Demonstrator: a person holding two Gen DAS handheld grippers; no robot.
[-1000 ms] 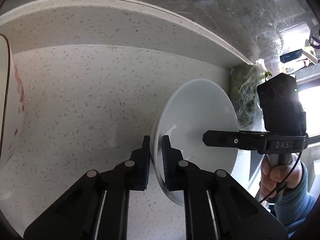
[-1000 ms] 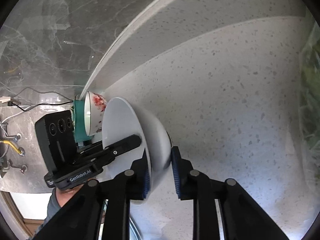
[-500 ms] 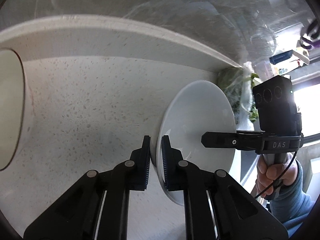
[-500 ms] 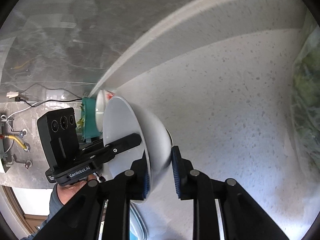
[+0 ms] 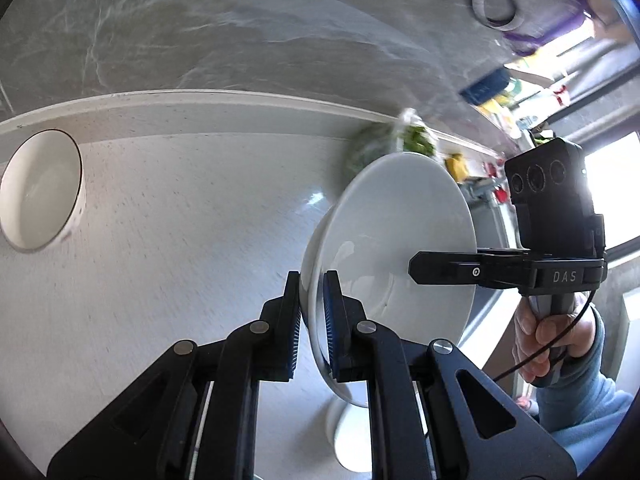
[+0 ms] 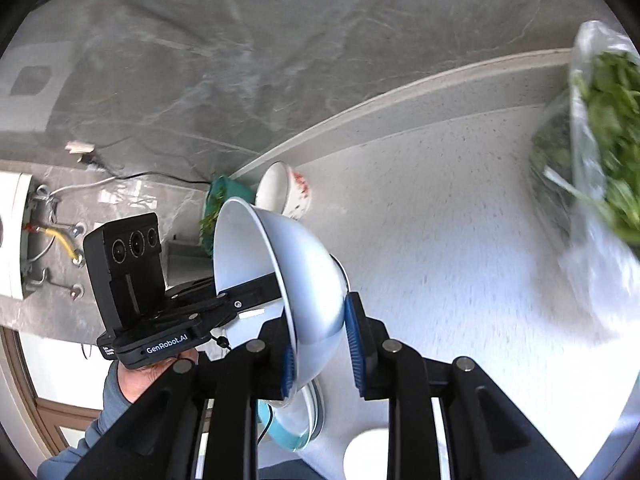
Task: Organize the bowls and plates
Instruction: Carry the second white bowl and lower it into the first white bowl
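Above countertop (image 5: 168,240) — both grippers clamp white bowl (image 5: 400,240).

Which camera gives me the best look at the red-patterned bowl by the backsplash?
The left wrist view: the red-patterned bowl shows its whole rim and empty inside. In the right wrist view it is smaller and partly hidden behind the white bowl.

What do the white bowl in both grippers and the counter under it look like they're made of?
White bowl: probably glazed ceramic or porcelain; smooth, glossy, with soft highlights, though melamine can't be excluded. Counter: looks like polished speckled stone or quartz composite, with fine dark flecks and window glare.
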